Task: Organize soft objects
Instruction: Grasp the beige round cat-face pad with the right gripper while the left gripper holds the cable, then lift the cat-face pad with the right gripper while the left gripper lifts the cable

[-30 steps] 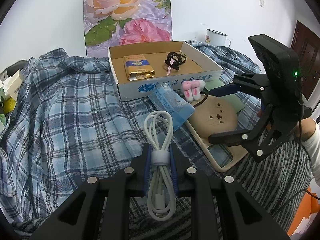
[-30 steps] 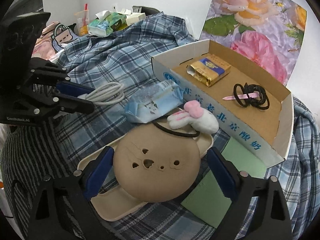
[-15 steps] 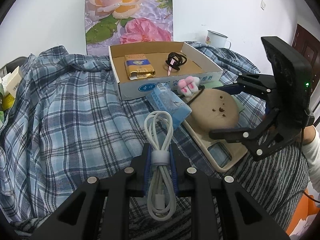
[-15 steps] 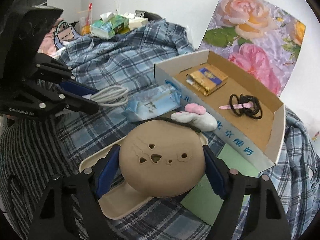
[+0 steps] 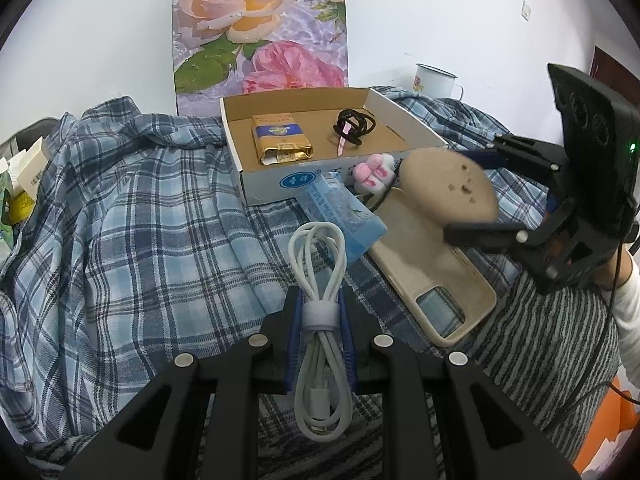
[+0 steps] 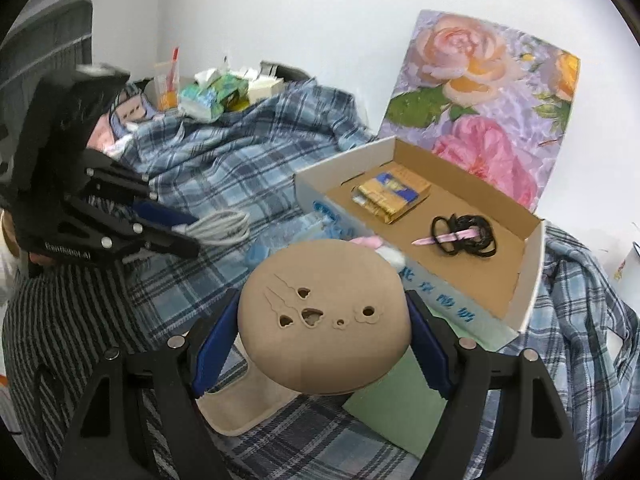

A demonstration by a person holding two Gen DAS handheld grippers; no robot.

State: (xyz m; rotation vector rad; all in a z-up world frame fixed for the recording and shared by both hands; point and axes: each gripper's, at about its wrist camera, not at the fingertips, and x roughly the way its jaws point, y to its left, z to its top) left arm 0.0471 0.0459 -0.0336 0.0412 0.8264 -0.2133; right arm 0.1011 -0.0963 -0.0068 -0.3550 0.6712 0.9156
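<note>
My left gripper [image 5: 319,312] is shut on a coiled white cable [image 5: 318,264] and holds it over the plaid cloth. My right gripper [image 6: 320,320] is shut on a round tan pad [image 6: 324,316] with small cut-out holes, lifted above a beige phone case [image 5: 428,260]. The pad also shows in the left wrist view [image 5: 448,188]. An open cardboard box [image 5: 280,188] behind holds a gold packet [image 5: 280,140] and black hair ties [image 5: 354,124]. A pink and white plush toy [image 5: 374,174] and a blue tissue pack [image 5: 344,212] lie in front of the box.
A blue plaid shirt [image 5: 120,220] covers the surface. A rose picture [image 5: 260,32] leans on the wall behind the box. A white mug [image 5: 434,80] stands far right. A green sheet [image 6: 384,412] lies under the case. Tissue packs and boxes [image 6: 212,92] clutter the far left.
My right gripper has closed on the tan pad and lifted it off the phone case, up toward the box. My left gripper still holds the cable in place.
</note>
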